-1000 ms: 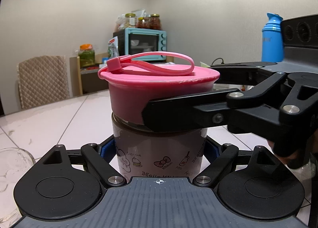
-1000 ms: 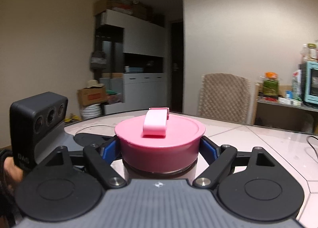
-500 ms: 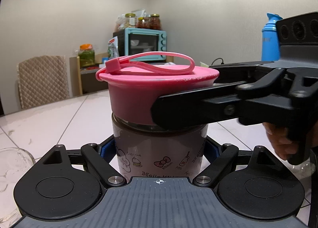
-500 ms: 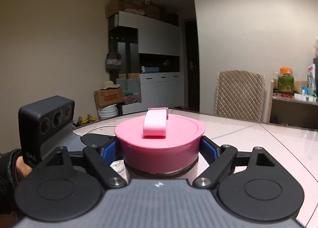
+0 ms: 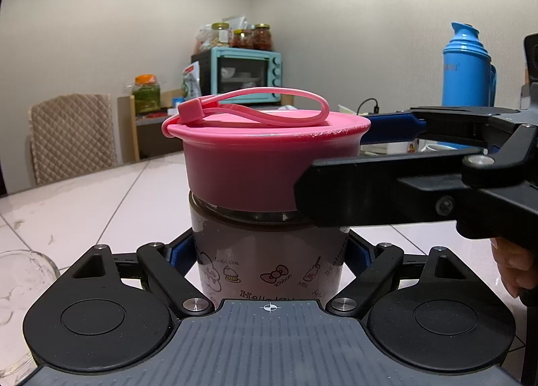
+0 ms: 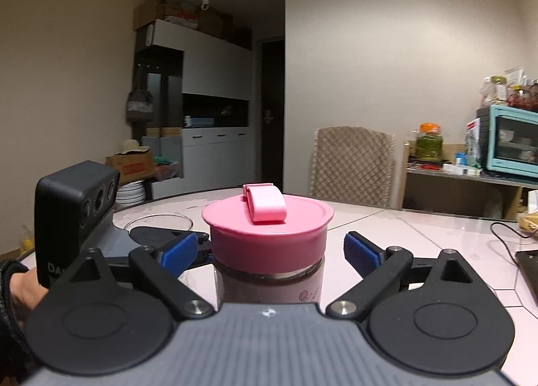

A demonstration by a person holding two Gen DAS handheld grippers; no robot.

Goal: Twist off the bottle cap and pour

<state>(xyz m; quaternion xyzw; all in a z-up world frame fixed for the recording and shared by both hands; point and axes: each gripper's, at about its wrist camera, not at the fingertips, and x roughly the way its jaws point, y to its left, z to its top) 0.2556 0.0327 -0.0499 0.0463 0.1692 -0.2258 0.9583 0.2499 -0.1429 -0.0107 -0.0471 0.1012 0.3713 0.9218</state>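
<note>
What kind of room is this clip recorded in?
Most likely a home dining area: a tiled table, a teal toaster oven with food jars on top, and a padded chair.

the right gripper (image 6: 267, 249), clamped a second ago on the round pink plastic cap (image 6: 268, 234) of the printed glass bottle (image 5: 269, 258), has just been opening: its blue pads (image 6: 361, 251) now stand clear on either side, and it has drawn back slightly.

Two close wrist views, bottle (image 5: 269, 251) shared
</note>
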